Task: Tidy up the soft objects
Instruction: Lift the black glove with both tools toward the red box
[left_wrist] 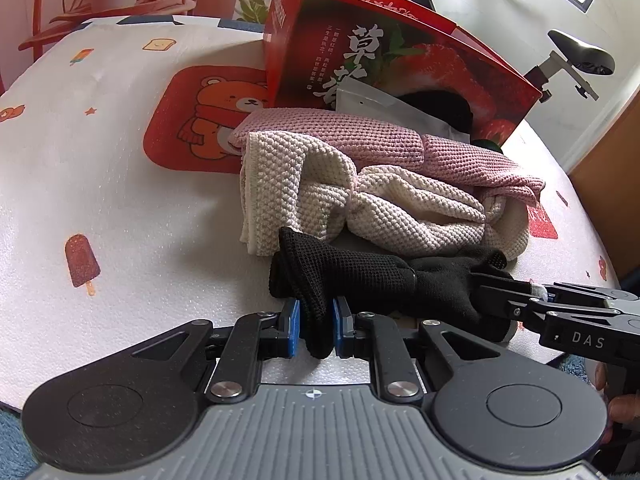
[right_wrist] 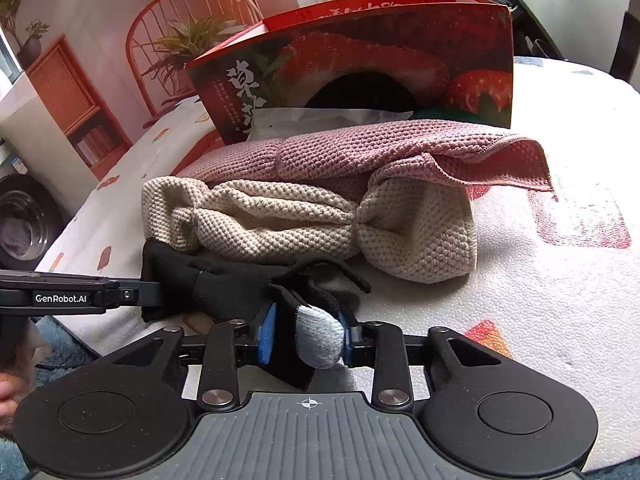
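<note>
Here, in the left wrist view, we see the left gripper [left_wrist: 316, 330] clamped on the cuff of the black glove [left_wrist: 360, 280], which lies on the table [left_wrist: 100, 184] before the cream towel [left_wrist: 360, 204] and the pink towel [left_wrist: 360, 136]. The right gripper [left_wrist: 532, 294] covers the glove's fingertips. The red box [left_wrist: 312, 48] is partly hidden behind.

In the right wrist view, the right gripper [right_wrist: 308, 338] pinches the glove's grey fingertip [right_wrist: 320, 336]; the left gripper's [right_wrist: 152, 294] tips are hidden in the black fabric.
</note>
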Tool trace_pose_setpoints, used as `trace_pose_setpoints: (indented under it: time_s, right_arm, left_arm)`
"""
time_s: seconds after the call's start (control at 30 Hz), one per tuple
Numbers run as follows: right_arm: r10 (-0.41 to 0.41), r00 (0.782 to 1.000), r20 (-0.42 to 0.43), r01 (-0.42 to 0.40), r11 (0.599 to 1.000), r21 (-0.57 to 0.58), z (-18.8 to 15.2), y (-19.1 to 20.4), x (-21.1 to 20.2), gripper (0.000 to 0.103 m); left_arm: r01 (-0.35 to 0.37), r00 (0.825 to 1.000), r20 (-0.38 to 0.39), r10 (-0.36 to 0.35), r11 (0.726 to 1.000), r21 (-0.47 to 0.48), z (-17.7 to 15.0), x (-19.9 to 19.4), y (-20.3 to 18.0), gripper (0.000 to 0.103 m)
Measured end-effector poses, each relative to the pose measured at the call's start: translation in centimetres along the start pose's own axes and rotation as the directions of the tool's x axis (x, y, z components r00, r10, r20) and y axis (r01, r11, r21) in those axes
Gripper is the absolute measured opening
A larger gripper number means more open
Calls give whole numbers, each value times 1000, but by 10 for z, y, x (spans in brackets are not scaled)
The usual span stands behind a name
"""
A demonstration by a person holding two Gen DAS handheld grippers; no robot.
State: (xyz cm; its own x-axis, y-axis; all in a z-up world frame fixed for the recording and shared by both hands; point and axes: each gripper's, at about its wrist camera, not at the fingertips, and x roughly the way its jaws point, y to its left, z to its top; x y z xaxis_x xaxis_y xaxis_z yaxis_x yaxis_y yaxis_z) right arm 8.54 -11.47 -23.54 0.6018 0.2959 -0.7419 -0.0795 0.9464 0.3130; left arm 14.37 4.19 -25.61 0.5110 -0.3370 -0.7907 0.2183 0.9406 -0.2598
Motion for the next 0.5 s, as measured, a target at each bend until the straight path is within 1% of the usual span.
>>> trace_pose_setpoints:
  time_s: [0.17,0.33,0.5]
  right_arm:
    - [14,1000,8,-14,1000,5,0,-1,-1,15]
    - [29,999,15,-29,999,-15,1,3,0,12]
    - [53,996,66,-51,998,-19,5,5,-10,12]
  left_arm:
    - [-1,1000,6,1,1000,4,-1,-1,-1,17]
    - [-6,1000,21,6,1000,23,-1,-4,-4,11]
    - [10,997,74,-12,1000,26,1,-15,-6,10]
